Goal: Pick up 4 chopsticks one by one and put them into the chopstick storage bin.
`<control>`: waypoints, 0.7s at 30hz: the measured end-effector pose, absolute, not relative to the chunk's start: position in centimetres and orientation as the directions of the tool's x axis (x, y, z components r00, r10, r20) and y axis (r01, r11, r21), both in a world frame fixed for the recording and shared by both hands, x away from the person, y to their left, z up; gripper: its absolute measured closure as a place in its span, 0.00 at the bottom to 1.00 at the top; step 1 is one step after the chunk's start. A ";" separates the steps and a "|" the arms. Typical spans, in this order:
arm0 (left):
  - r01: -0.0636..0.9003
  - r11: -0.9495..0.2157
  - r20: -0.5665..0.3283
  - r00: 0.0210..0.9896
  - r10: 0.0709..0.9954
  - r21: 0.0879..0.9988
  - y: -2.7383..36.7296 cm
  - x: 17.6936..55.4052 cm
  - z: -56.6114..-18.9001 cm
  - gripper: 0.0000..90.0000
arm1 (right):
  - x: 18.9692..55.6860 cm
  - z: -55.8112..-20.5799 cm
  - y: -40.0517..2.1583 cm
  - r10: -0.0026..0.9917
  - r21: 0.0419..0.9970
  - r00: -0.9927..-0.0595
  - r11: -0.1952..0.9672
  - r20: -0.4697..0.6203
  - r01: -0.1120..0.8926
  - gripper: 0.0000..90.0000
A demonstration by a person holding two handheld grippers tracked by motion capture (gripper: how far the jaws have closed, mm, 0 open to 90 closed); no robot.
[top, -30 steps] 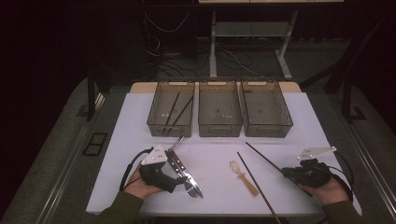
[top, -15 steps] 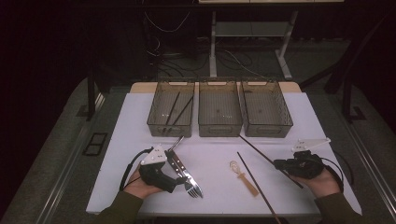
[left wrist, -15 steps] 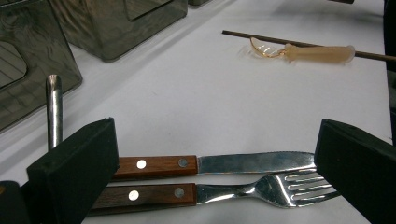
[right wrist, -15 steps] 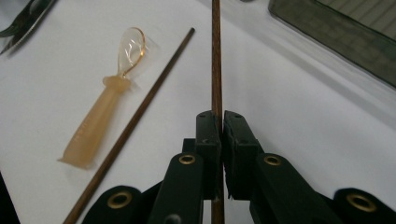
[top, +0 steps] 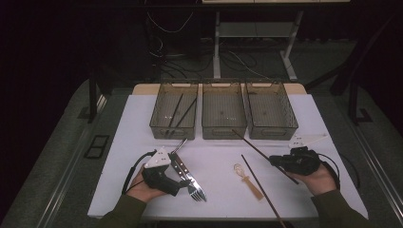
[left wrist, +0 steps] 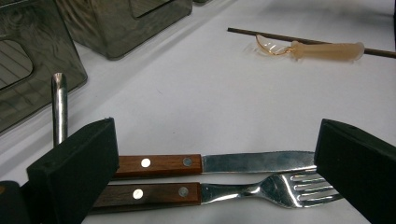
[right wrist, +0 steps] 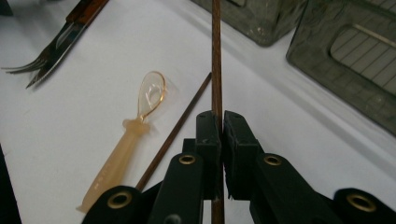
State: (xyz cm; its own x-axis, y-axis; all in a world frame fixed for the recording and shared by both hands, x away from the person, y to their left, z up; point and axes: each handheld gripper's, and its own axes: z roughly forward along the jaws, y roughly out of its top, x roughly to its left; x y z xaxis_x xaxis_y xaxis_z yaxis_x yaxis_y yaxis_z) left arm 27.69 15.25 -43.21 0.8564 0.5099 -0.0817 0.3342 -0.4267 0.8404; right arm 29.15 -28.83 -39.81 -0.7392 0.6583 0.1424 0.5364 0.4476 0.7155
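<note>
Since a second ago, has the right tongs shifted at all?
Yes. The right tongs, shut on a chopstick, moved left and slightly away from the person, toward the right bin.

— The knife [left wrist: 205, 163] and fork [left wrist: 219, 192]?
— Glossy steel with riveted, brown wood-look handles.
— The spoon [right wrist: 128, 142]?
— Clear amber plastic bowl, matt cream handle.
— The chopstick [right wrist: 216, 56]?
— Dark, rough-grained wood.
— The bins [top: 224, 111]?
— Smoky translucent plastic, on a matt white table cover [top: 214, 166].
</note>
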 end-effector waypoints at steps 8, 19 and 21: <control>0.340 -0.414 -0.087 0.849 0.521 0.844 15.1 27.7 -43.2 0.00 | 30.4 -38.3 -27.8 0.649 0.741 -0.746 0.426 0.149 0.519 0.95; 0.336 -0.415 -0.079 0.848 0.525 0.845 15.2 27.8 -43.3 0.00 | 32.8 -36.9 -25.2 0.637 0.738 -0.756 0.438 0.148 0.514 0.95; 0.340 -0.412 -0.084 0.846 0.526 0.845 15.2 27.8 -43.3 0.00 | 33.3 -36.7 -24.6 0.638 0.731 -0.757 0.449 0.141 0.514 0.95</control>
State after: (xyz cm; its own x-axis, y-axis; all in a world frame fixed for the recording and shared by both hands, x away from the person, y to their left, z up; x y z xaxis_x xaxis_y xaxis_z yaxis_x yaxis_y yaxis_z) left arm 27.75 15.23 -43.25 0.8462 0.5262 -0.0842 0.3402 -0.4118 0.8454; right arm 33.25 -24.62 -36.74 -0.7573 0.6376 0.1415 0.5144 0.4488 0.7307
